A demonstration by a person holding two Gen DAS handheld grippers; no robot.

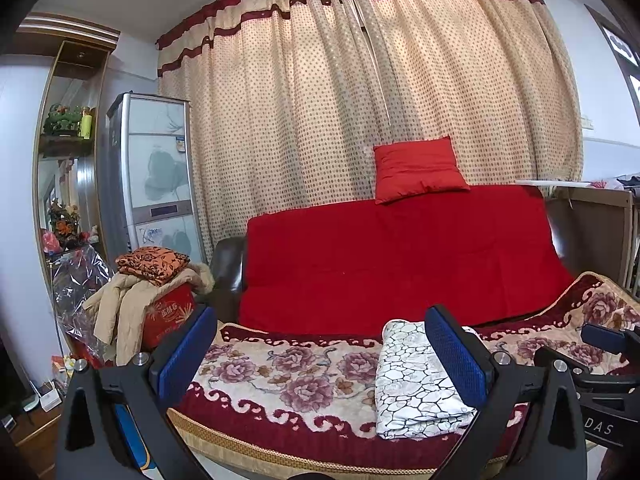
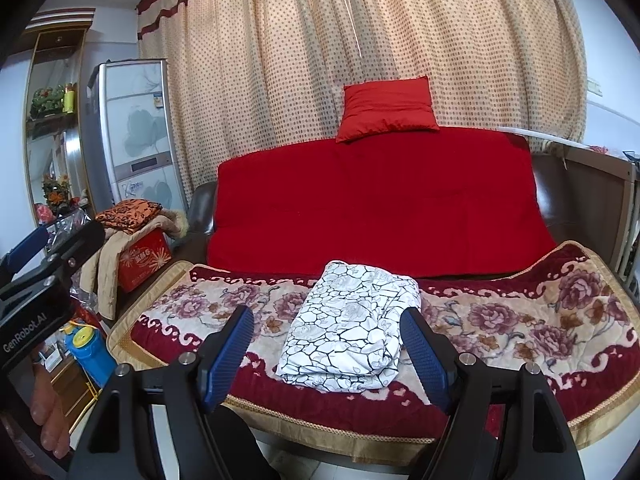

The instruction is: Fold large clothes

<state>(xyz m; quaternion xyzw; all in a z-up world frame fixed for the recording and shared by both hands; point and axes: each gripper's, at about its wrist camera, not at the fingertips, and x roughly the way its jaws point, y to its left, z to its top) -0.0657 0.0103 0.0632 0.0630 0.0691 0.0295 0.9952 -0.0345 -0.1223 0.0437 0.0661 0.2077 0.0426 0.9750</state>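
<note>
A white cloth with a black crackle print (image 2: 352, 326) lies folded into a compact bundle on the floral blanket (image 2: 520, 320) that covers the sofa seat. It also shows in the left wrist view (image 1: 416, 384), partly behind a blue finger pad (image 1: 456, 352). My left gripper (image 1: 320, 356) is open and empty, held in front of the seat, left of the bundle. My right gripper (image 2: 326, 350) is open and empty, just in front of the bundle, not touching it. The left gripper's body shows in the right wrist view (image 2: 44, 280).
A red throw (image 2: 376, 204) covers the sofa back, with a red cushion (image 2: 386, 110) on top. Left of the sofa a red box (image 1: 168, 316) holds a beige coat and an orange folded cloth (image 1: 154, 262). A cabinet air conditioner (image 1: 148, 172) and dotted curtains (image 1: 360, 100) stand behind.
</note>
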